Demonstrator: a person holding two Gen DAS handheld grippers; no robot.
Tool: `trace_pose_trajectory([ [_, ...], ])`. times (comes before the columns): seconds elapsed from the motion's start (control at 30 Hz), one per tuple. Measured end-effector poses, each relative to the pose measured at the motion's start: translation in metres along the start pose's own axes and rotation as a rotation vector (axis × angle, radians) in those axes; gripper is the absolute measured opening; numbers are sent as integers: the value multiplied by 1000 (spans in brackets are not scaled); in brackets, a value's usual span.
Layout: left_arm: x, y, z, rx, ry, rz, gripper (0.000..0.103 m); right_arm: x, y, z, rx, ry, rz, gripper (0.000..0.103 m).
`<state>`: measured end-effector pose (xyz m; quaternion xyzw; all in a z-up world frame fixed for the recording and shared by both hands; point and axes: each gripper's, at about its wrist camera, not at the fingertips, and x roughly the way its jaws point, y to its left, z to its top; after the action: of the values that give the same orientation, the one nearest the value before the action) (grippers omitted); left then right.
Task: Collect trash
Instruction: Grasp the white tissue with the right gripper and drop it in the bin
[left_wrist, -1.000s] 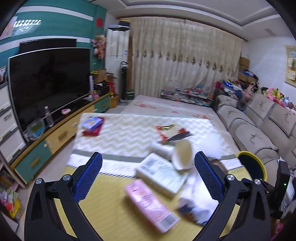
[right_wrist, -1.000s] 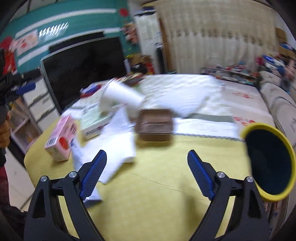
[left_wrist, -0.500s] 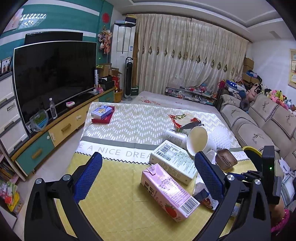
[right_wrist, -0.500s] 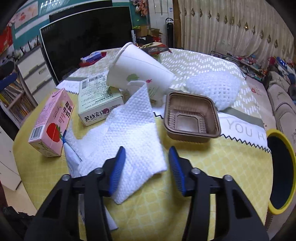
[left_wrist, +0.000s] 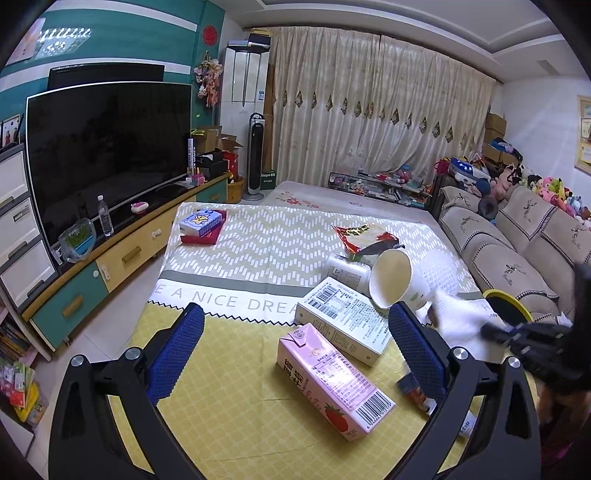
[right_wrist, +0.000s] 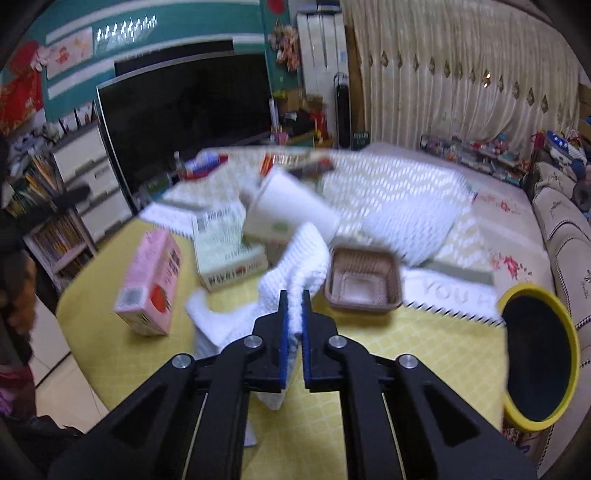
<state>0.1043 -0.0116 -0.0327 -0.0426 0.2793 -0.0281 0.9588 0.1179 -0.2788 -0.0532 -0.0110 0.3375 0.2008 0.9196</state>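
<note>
Right tongs (right_wrist: 293, 314) have just closed, clamped on the white paper towel (right_wrist: 291, 258); left tongs (left_wrist: 295, 350) apart over the pink strawberry milk carton (left_wrist: 332, 384); yellow-rimmed bin (right_wrist: 539, 358) at 3 o'clock.

White paper towel (right_wrist: 295, 258) crumpled, draped, lifted off yellow cloth; pink carton (right_wrist: 151, 280) lying beside green-white box (right_wrist: 225, 247)

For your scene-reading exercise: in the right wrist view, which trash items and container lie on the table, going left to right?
Pink carton → green-and-white box → paper towel → brown tray → yellow-rimmed bin.
</note>
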Motion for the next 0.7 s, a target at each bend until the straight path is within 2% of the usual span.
trace_pose_trajectory([
  [0.3,2,-8,1,11,13,-1,98,-60,-37,19,65,-169,-41,6],
  [0.47,5,-15,3,26,22,-1,98,-75,-48,32,63,-229,-63,6],
  [0.63,5,-22,5,39,22,-4,98,-100,-65,42,72,-302,-146,6],
  [0.7,6,-22,5,41,25,-4,98,-110,-80,39,95,-318,-210,6],
])
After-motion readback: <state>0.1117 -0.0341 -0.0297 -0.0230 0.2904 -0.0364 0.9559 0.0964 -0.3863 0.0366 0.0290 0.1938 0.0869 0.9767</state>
